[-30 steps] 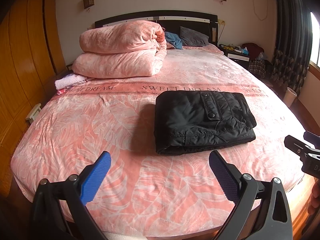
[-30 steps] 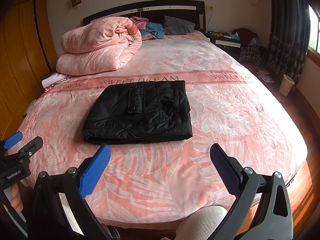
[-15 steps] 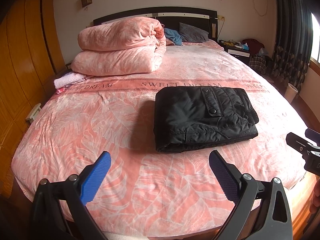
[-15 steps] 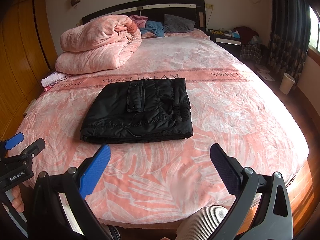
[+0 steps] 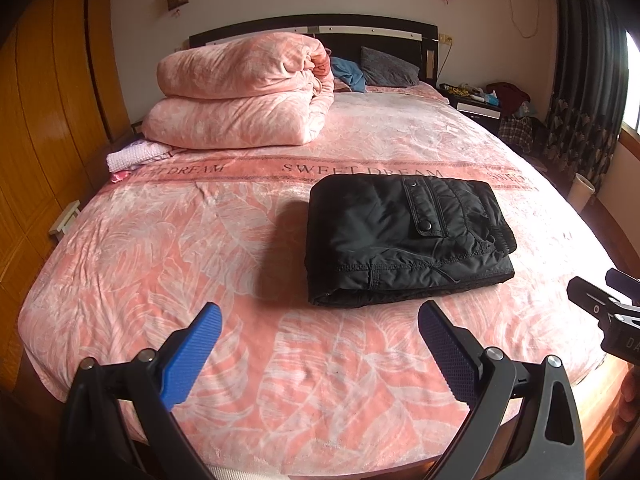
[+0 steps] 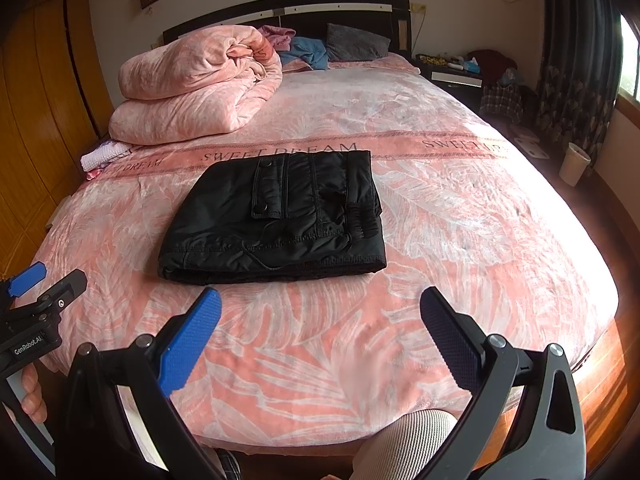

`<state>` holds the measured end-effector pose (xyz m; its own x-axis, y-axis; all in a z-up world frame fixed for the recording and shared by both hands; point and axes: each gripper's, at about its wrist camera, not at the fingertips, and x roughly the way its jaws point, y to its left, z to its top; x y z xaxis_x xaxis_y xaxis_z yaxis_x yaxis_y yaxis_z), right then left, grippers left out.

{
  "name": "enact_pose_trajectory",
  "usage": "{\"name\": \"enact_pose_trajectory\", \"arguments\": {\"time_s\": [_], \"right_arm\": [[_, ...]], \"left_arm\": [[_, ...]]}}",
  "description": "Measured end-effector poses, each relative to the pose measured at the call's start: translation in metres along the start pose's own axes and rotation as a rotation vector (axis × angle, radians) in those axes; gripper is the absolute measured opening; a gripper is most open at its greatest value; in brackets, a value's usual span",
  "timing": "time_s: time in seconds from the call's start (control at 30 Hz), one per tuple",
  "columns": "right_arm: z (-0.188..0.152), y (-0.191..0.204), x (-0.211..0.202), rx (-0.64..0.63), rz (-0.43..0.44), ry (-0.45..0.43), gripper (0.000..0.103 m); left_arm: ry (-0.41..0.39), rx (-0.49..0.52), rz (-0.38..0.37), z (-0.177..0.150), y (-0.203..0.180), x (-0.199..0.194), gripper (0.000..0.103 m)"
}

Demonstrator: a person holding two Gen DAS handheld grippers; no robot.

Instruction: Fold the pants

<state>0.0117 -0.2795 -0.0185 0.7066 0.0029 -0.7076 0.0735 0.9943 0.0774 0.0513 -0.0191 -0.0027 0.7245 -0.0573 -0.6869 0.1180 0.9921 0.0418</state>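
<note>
The black pants (image 5: 404,236) lie folded into a compact rectangle on the pink bed, with a snap pocket on top; they also show in the right wrist view (image 6: 280,216). My left gripper (image 5: 320,344) is open and empty, held over the foot of the bed, short of the pants. My right gripper (image 6: 320,332) is open and empty, also back from the pants' near edge. Each gripper shows at the side of the other's view: the right one (image 5: 604,312), the left one (image 6: 36,292).
A folded pink duvet (image 5: 244,96) sits at the back left of the bed (image 5: 160,264). Pillows and clothes lie by the headboard (image 5: 384,68). A wooden wardrobe (image 5: 44,120) stands left; a nightstand (image 5: 476,100) and a bin (image 6: 574,164) stand right.
Both grippers have drawn slightly back and tilted; the pants sit a little higher in both views. The pants themselves have not moved. Both stay open.
</note>
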Motion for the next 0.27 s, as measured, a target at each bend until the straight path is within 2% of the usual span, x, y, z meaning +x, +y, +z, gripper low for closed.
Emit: {"name": "enact_pose_trajectory", "arguments": {"time_s": [0.27], "right_arm": [[-0.0018,-0.0012,0.0032,0.004,0.0,0.009,0.1]], "left_arm": [[0.027,0.002,-0.003,-0.0004,-0.0007,0.0045,0.099]]}}
